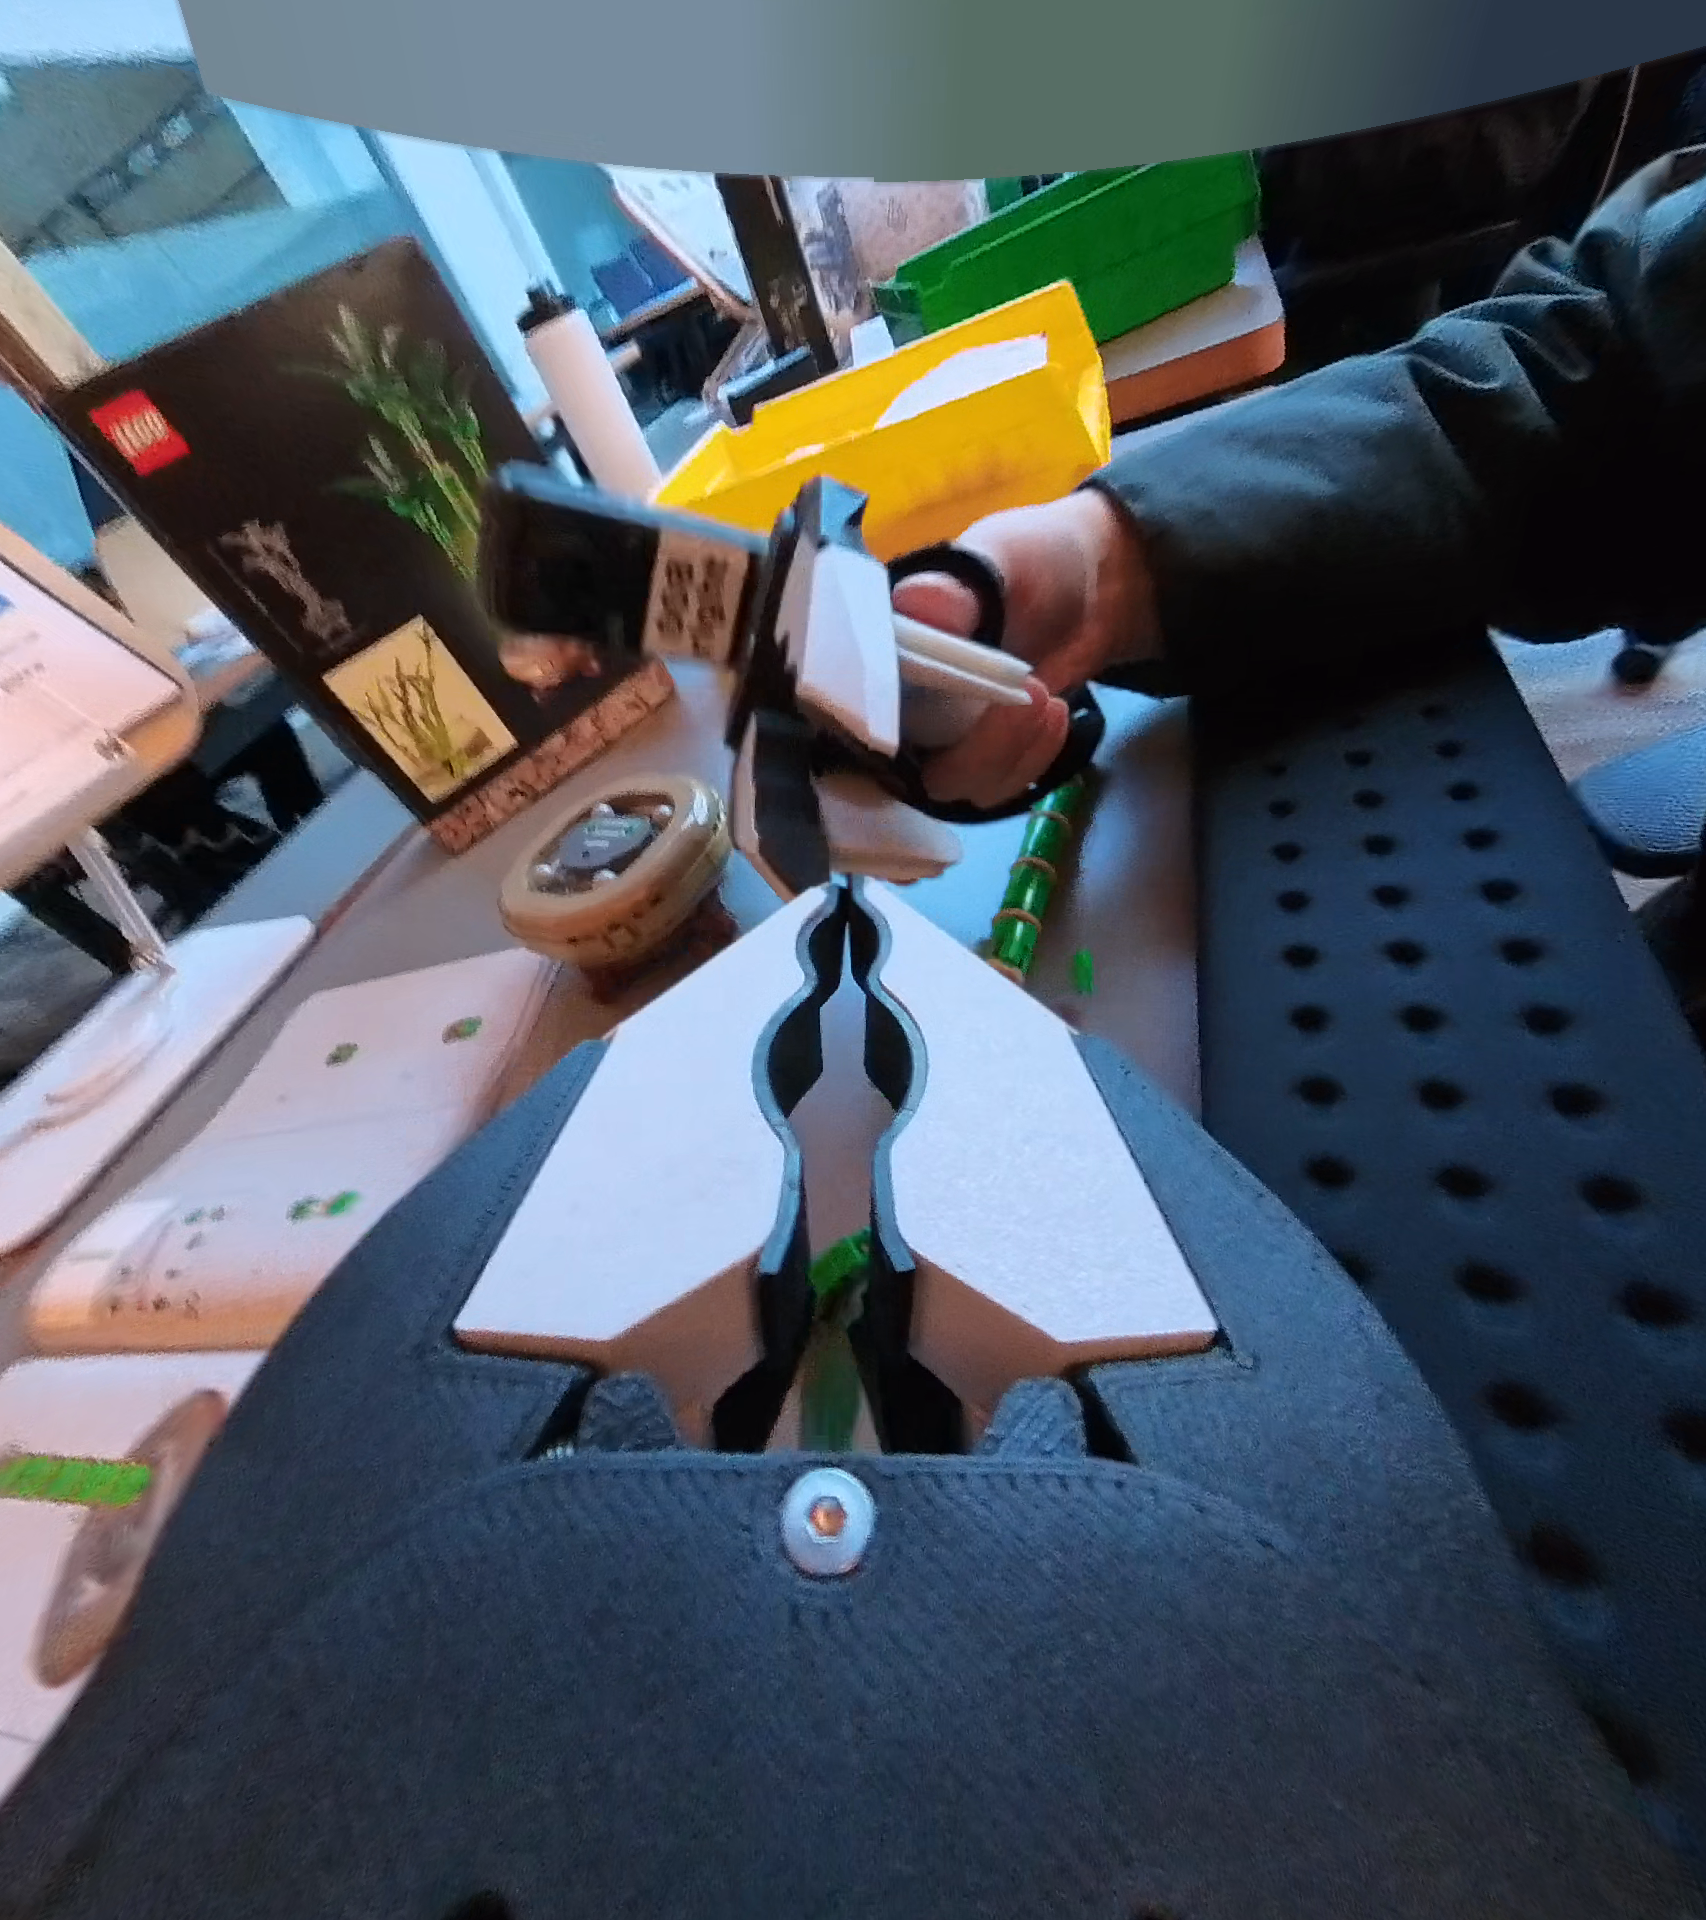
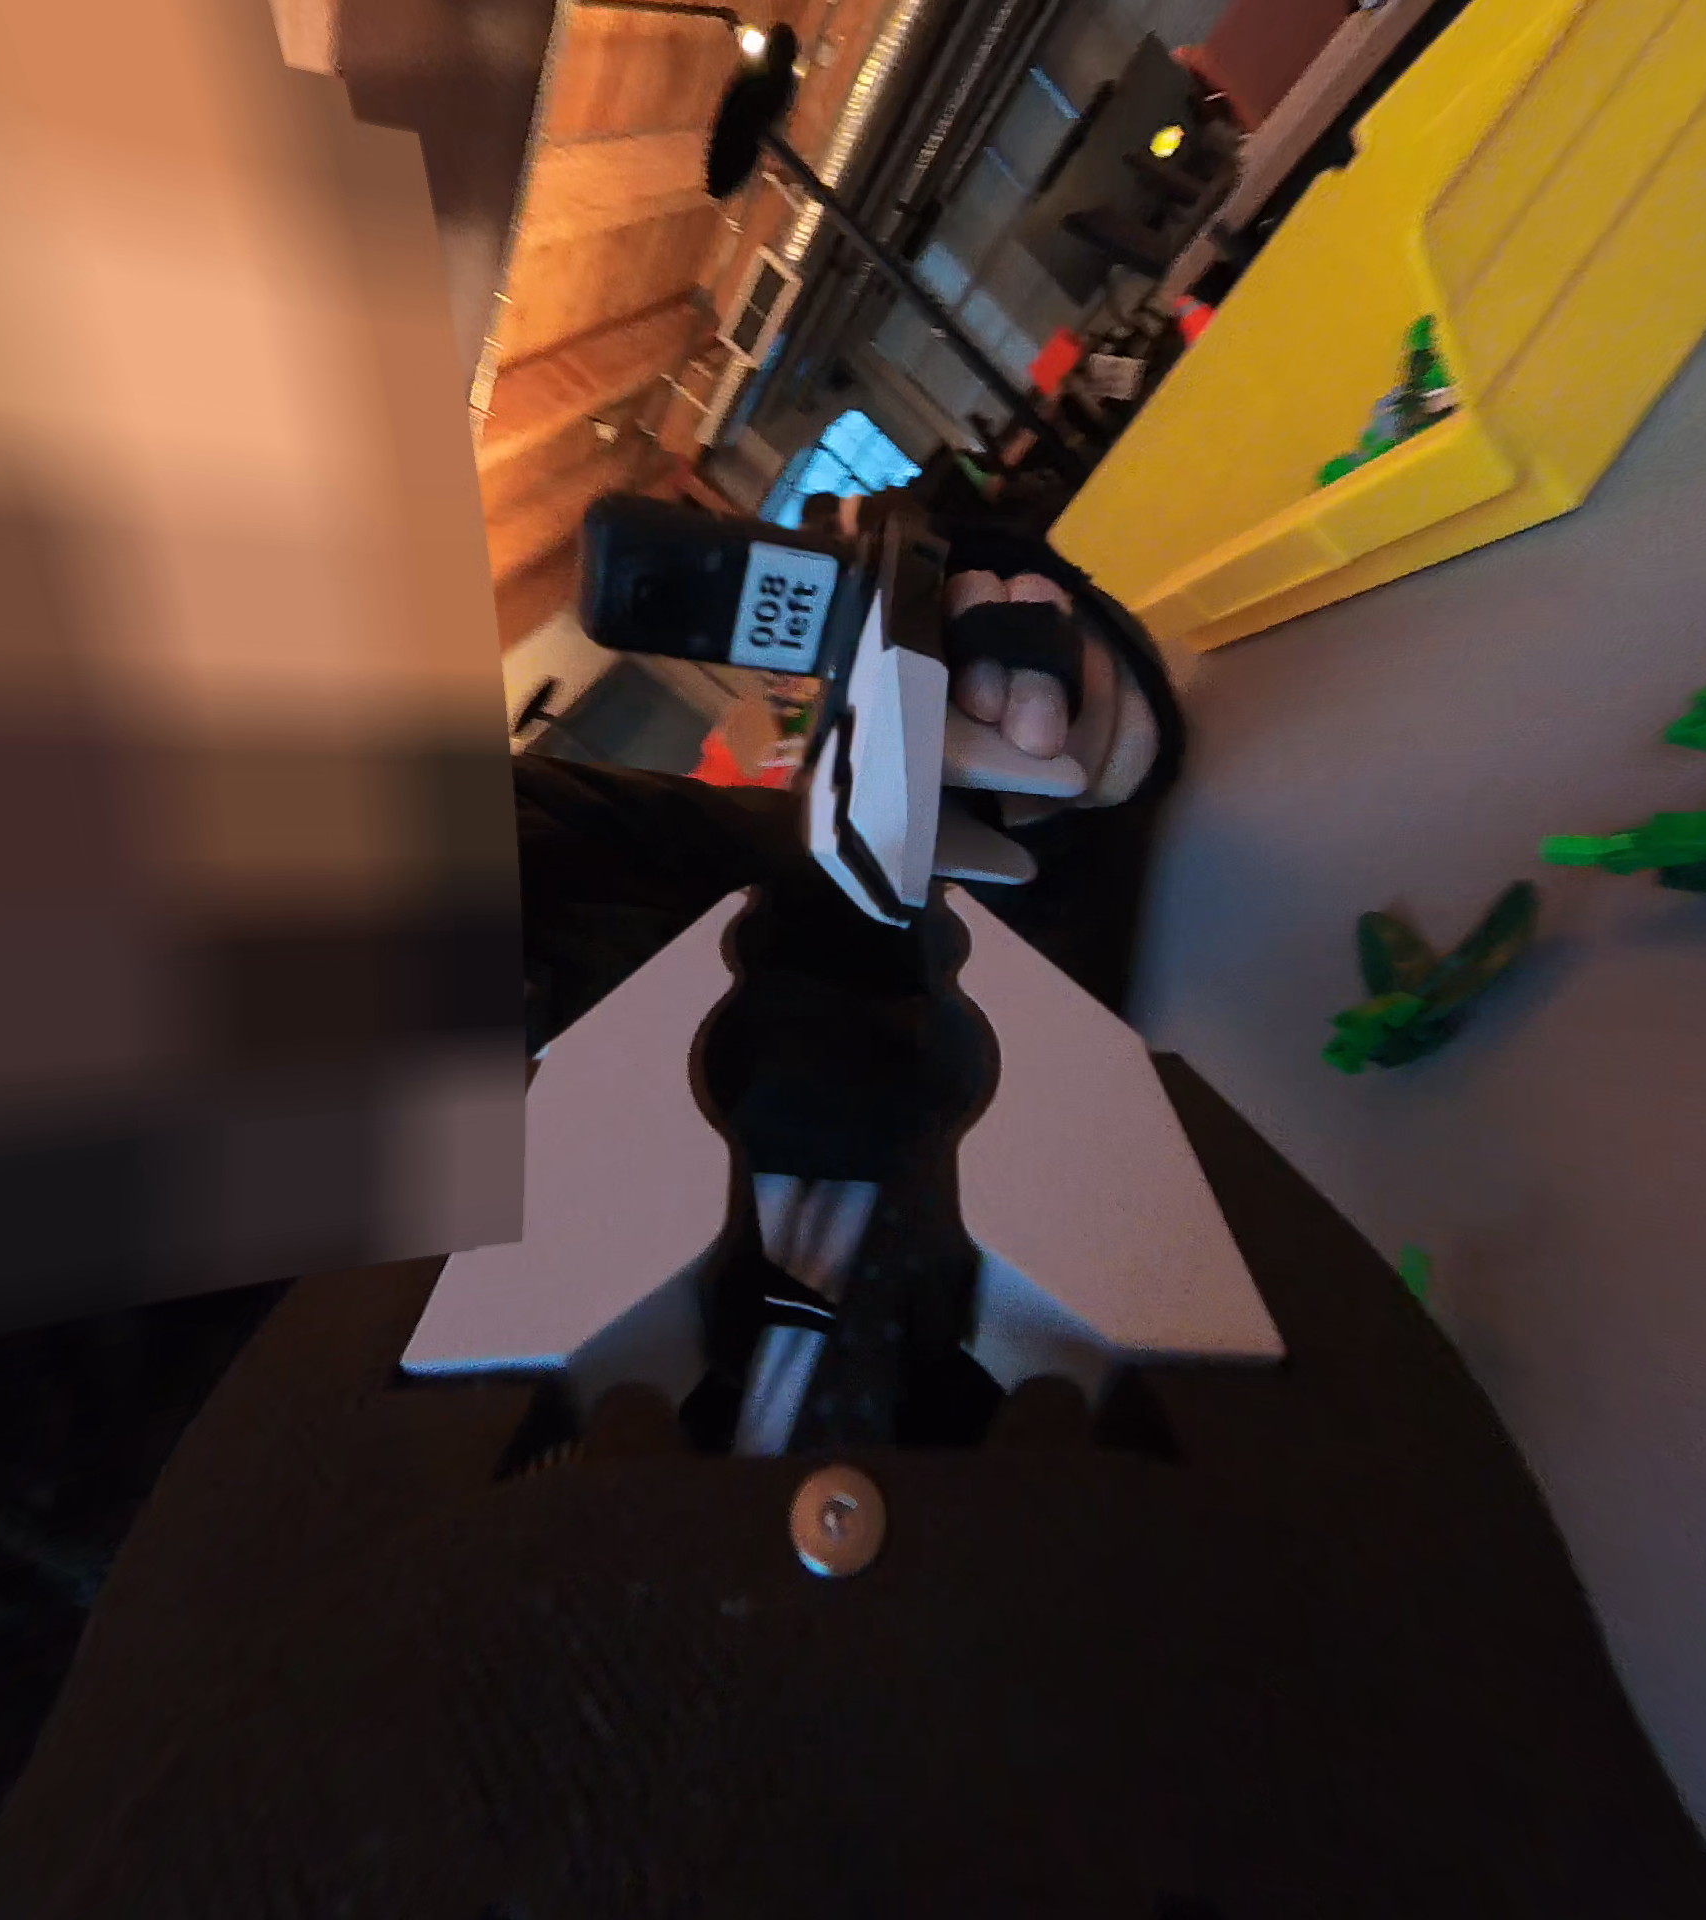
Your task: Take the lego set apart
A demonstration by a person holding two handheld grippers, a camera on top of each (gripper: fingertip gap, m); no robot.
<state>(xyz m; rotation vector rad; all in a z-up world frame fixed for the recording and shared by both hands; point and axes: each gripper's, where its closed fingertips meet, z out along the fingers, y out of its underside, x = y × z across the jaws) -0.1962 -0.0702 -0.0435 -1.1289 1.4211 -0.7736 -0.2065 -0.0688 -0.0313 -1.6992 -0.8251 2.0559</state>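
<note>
The left gripper (image 1: 846, 914) has its fingertips pressed together, meeting the tip of the right gripper (image 1: 833, 852), which a hand (image 1: 1025, 644) in a dark sleeve holds above the table (image 1: 1129, 935). Behind stand a tan round base (image 1: 615, 862), a green bamboo stalk (image 1: 1036, 883), a black box (image 1: 329, 520) and a yellow bin (image 1: 911, 436).

Yellow bin (image 1: 932, 436) behind, green bin (image 1: 1088, 244) farther back, white bottle (image 1: 584, 400) nr box.

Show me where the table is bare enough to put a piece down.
Bare table lies between the yellow bin and the loose green leaf pieces. Another small patch sits between the green stalk and the black perforated seat. Left of it is crowded: round tan base, white trays, set box.
</note>
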